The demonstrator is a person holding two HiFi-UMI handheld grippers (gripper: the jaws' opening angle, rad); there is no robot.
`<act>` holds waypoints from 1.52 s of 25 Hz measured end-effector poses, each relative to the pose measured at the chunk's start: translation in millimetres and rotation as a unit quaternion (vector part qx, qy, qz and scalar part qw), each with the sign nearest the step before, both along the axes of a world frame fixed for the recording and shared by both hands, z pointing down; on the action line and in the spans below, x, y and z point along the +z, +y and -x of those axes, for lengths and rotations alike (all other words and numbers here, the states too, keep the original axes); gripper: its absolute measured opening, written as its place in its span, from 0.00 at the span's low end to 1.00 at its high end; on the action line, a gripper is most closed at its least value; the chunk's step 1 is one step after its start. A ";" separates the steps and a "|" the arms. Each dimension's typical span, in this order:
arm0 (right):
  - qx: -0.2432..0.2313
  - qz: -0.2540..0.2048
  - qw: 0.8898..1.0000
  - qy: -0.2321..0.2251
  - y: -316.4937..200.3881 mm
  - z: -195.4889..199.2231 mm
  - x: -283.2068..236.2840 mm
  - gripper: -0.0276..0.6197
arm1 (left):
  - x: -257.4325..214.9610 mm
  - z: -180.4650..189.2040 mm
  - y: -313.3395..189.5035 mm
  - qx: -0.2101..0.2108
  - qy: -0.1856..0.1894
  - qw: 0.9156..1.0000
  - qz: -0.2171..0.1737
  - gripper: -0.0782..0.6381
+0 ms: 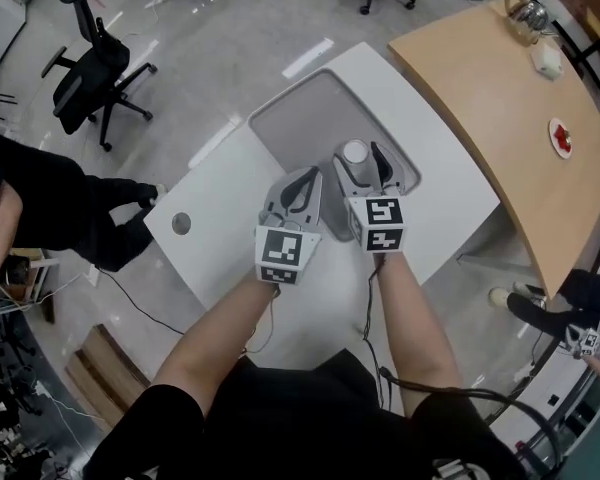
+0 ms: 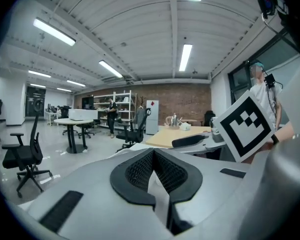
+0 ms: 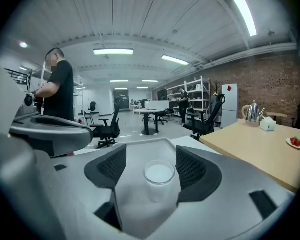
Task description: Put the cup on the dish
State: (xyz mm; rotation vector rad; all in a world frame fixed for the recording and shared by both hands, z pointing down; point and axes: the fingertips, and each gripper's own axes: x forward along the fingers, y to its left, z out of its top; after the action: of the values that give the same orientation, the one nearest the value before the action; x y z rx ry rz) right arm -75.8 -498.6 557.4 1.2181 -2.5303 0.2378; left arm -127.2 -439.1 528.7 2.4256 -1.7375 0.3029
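Observation:
A clear cup (image 1: 355, 153) with a white inside stands upright on the grey dish (image 1: 300, 118), a shallow rectangular tray set in the white table. My right gripper (image 1: 366, 160) is open, with one jaw on each side of the cup. In the right gripper view the cup (image 3: 159, 178) sits between the black pads (image 3: 111, 169) with a gap on both sides. My left gripper (image 1: 302, 182) is shut and empty, just left of the right one at the dish's near edge. In the left gripper view, that gripper's (image 2: 153, 156) pads meet and hold nothing.
The white table (image 1: 230, 218) has a round hole (image 1: 181, 223) at its left. A curved wooden table (image 1: 500, 108) to the right carries a kettle (image 1: 525, 16) and a red plate (image 1: 561, 137). Office chairs (image 1: 95, 68) stand behind. A person (image 1: 40, 203) is at the left.

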 end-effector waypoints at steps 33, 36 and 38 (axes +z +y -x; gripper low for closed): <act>0.027 -0.110 0.991 -0.078 281.7 -25.1 -215.8 0.06 | -187.6 -35.6 229.3 0.047 0.046 0.995 -0.078 0.12; 0.031 -0.112 0.990 -0.075 284.3 -25.1 -216.7 0.06 | -187.9 -34.6 233.5 0.045 0.054 0.995 -0.075 0.12; 0.033 -0.115 0.990 -0.072 285.8 -28.6 -216.6 0.06 | -189.2 -36.7 235.7 0.045 0.056 0.994 -0.077 0.12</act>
State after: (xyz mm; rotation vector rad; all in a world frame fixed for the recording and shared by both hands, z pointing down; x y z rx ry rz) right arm -47.2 -212.8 340.8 1.4191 -2.7033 0.0515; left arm -90.5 -203.4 339.5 2.5775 -1.6634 0.0430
